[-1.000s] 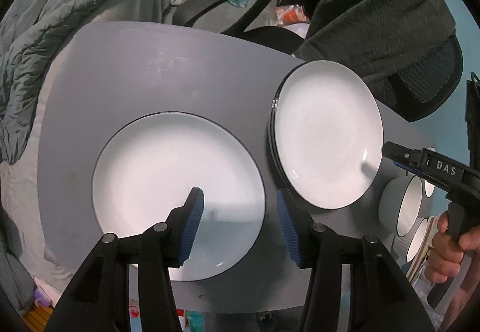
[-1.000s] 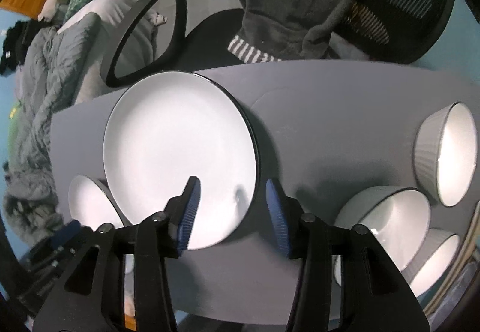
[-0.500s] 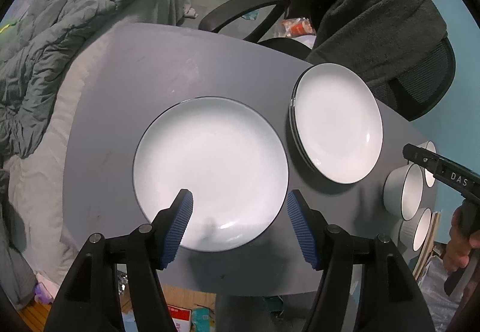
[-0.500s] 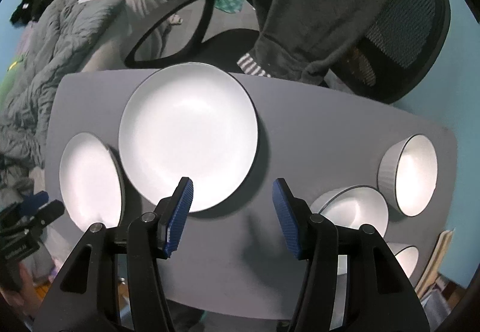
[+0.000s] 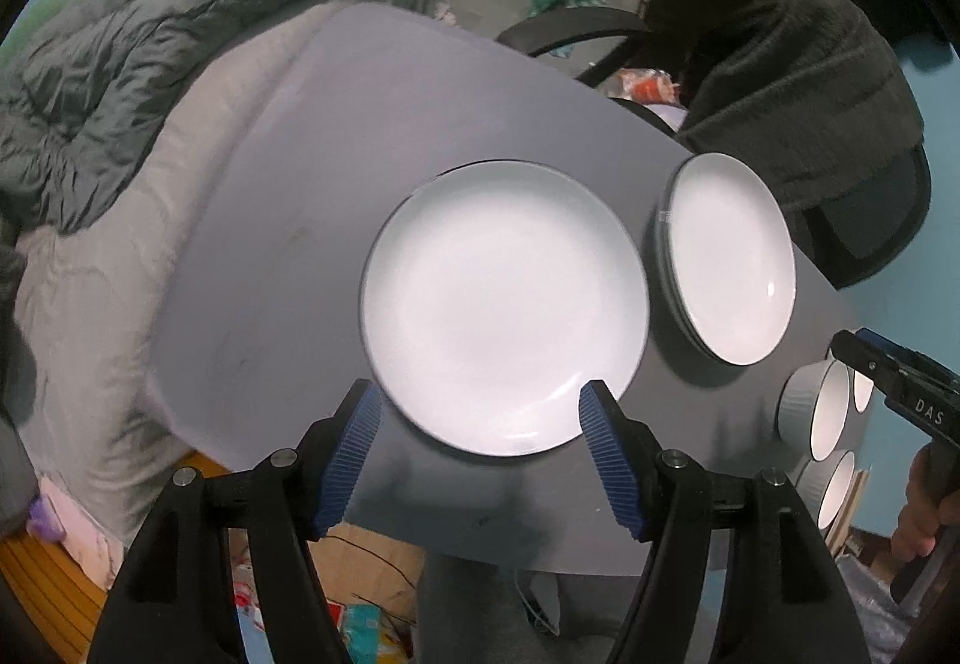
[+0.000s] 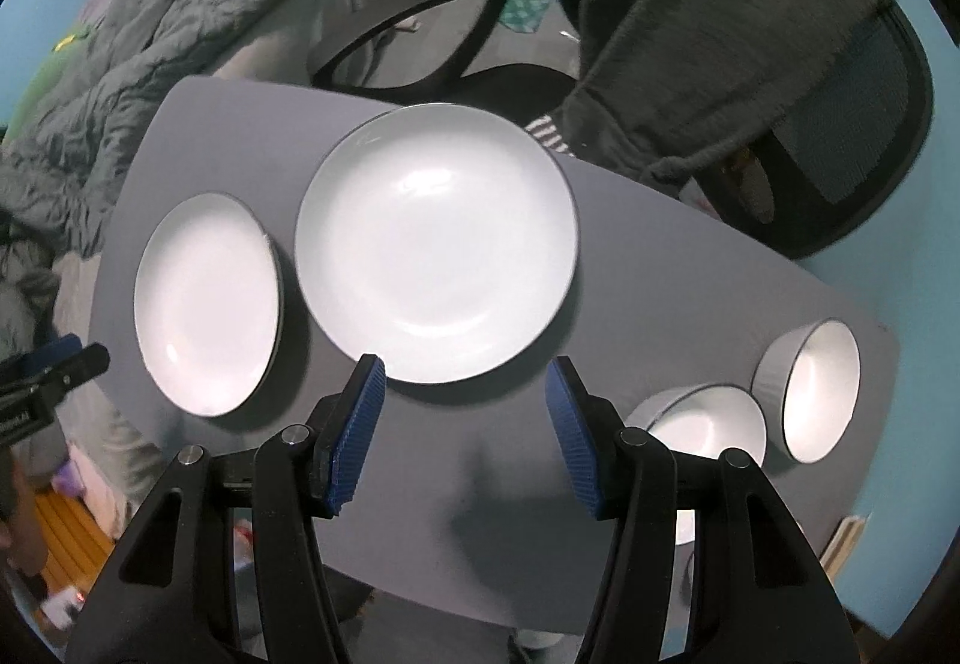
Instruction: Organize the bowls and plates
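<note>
A single white plate with a dark rim (image 5: 504, 304) lies flat on the grey table (image 5: 336, 136). To its right sits a stack of like plates (image 5: 729, 259). My left gripper (image 5: 478, 397) hovers above the single plate's near rim, its jaws opening with nothing between them. In the right wrist view the stack (image 6: 438, 244) is in the middle and the single plate (image 6: 207, 304) is on the left. My right gripper (image 6: 465, 370) hangs open and empty over the stack's near edge. White bowls (image 6: 807, 391) (image 6: 702, 430) stand at the table's right end.
Behind the table stands an office chair draped with a dark blanket (image 6: 738, 22). A bed with a grey duvet (image 5: 150, 22) borders the table's left side. The right gripper's body (image 5: 900, 394) and a hand show at the left wrist view's right edge.
Both cameras have pulled up and back, so the plates look smaller. The left jaws have spread wider and slid from over the single plate to its near rim. The plates have not moved.
</note>
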{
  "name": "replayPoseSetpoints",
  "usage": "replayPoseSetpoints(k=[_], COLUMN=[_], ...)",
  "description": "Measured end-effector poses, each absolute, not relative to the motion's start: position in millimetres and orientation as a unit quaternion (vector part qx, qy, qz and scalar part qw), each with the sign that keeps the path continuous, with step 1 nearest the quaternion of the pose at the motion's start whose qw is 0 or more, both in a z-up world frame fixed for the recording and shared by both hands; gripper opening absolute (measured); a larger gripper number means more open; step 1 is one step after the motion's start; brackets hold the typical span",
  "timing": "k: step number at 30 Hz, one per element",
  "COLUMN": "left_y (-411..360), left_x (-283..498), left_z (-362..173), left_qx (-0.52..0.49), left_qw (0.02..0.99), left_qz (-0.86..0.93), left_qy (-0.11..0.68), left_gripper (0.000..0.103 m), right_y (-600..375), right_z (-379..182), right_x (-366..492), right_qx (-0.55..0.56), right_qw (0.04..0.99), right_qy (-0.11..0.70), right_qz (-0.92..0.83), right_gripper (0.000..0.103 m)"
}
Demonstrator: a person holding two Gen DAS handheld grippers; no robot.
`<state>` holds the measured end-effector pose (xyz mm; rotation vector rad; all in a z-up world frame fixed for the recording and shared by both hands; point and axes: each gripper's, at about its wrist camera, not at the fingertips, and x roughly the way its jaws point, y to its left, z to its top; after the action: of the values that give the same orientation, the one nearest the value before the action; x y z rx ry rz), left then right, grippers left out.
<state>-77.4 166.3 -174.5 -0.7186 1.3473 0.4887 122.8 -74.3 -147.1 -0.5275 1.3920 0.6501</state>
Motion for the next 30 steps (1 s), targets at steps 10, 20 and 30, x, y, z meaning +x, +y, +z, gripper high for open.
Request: replayPoseSetpoints(k=[10,20,30], left_y=[191,210,220], left_x=[-112,-126,-122], left_z=[-195,-222,-245], left_qx=[-0.368,-0.404,-0.408], left_qw=[0.669,0.647,0.63], left_qz=[0.254,0.284,0.3], left_qy=[0.593,0.581,0.59], left_gripper=[0.07,0.07,0.07], right_y=[-28,43,95], right_z=[-164,-193,-233], right_x=[112,106,94], right_qx=[-0.265,-0.311,-0.37], right_qw=[0.655,0.61,0.586], right_qy=[0.621,0.601,0.559], right_qz=[0.339,0.414,0.455], right_gripper=[0.063,0.063,0.063])
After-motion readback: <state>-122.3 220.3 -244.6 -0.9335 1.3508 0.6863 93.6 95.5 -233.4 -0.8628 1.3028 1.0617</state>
